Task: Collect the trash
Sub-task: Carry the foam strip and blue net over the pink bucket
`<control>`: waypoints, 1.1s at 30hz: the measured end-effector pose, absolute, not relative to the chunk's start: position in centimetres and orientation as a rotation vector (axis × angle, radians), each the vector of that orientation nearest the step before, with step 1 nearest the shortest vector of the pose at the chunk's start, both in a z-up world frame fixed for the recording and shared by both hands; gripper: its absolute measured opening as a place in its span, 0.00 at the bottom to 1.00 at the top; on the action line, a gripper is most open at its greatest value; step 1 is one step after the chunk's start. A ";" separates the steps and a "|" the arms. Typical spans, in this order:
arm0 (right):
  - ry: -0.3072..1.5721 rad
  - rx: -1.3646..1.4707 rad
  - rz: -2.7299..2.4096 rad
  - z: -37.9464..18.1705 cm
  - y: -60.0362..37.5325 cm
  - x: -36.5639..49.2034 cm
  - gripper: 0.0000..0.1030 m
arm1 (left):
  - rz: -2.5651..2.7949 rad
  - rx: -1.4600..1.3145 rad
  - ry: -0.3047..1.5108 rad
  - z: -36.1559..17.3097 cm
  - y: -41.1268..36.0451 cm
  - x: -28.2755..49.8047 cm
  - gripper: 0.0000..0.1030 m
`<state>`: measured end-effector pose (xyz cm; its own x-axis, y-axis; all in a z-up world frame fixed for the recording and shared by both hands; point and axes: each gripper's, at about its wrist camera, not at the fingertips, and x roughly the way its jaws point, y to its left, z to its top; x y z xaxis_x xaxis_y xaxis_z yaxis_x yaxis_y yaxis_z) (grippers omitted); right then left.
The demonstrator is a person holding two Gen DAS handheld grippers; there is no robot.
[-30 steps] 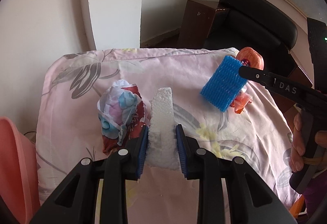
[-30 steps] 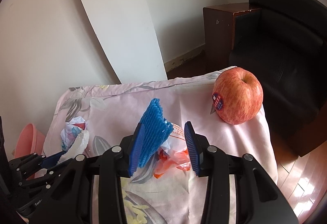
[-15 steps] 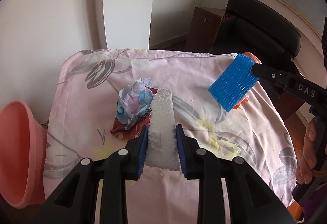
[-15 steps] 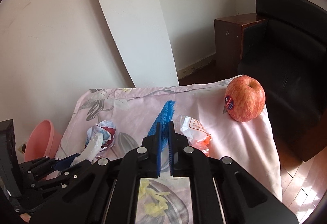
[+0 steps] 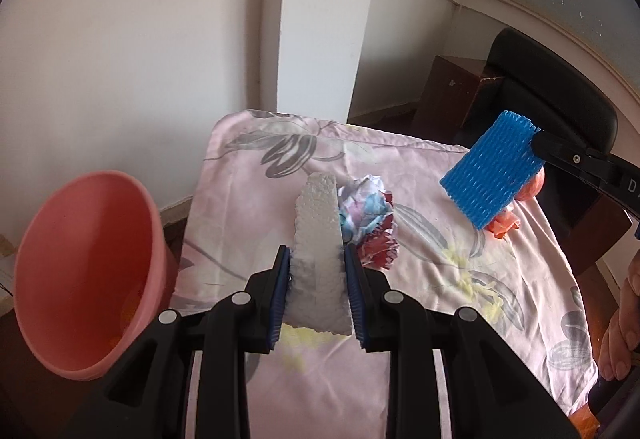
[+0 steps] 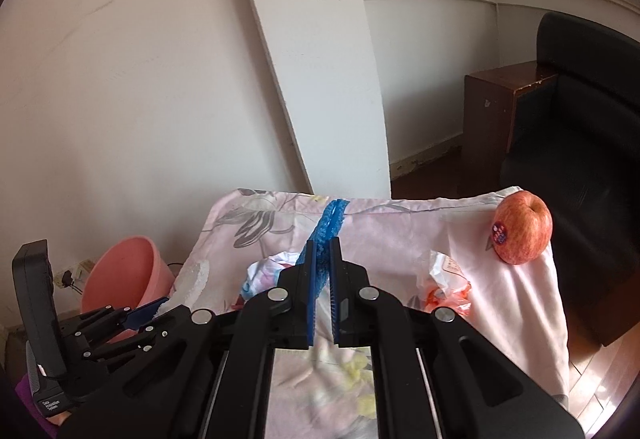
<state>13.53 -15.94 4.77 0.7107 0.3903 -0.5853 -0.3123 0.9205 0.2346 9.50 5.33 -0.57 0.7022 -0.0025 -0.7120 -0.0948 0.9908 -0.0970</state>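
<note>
Left wrist view: the left gripper [image 5: 316,281] pinches a white foam piece [image 5: 318,235] between its jaws, above the cloth-covered table [image 5: 248,199], near a pink bin [image 5: 86,271].

Right wrist view: the right gripper [image 6: 323,275] has its jaws pressed onto a blue foam net [image 6: 326,229]; a crumpled wrapper [image 6: 446,277] and apple [image 6: 520,233] lie on the table.

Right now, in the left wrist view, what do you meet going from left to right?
pink bin → white foam piece in the left gripper → crumpled wrapper → blue foam net → a hand
</note>
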 end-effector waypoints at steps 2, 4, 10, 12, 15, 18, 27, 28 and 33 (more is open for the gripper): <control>0.675 0.105 0.420 4.9 -14.3 13.3 0.06 | 0.080 -0.145 0.786 -0.6 6.5 9.0 0.26; 0.675 0.087 0.455 5.1 -12.5 13.2 0.06 | 0.110 -0.162 0.782 -0.5 7.8 8.5 0.26; 0.673 0.027 0.567 5.3 -6.7 12.9 0.06 | 0.227 -0.201 0.776 -0.7 11.9 6.6 0.26; 0.677 0.007 0.611 5.2 -4.6 12.8 0.06 | 0.277 -0.207 0.772 -0.8 13.4 5.9 0.26; 0.674 -0.019 0.673 5.1 -1.4 12.4 0.06 | 0.346 -0.222 0.773 -1.0 15.5 4.8 0.26; 0.672 -0.048 0.729 4.9 1.4 11.7 0.06 | 0.399 -0.242 0.781 -1.4 17.5 4.0 0.26; 0.686 -0.145 0.811 3.6 7.8 10.4 0.06 | 0.488 -0.286 0.814 -3.1 20.8 3.3 0.26; 0.688 -0.150 0.814 3.5 8.2 10.2 0.06 | 0.493 -0.287 0.816 -3.2 21.0 3.1 0.26; 0.711 -0.163 0.817 2.6 9.2 10.5 0.06 | 0.512 -0.292 0.829 -3.8 21.9 3.0 0.26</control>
<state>10.50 9.25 2.65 0.4704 0.6108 -0.6369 -0.7152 0.6867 0.1303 3.02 21.86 -3.76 0.5648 0.3174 -0.7618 -0.5396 0.8404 -0.0499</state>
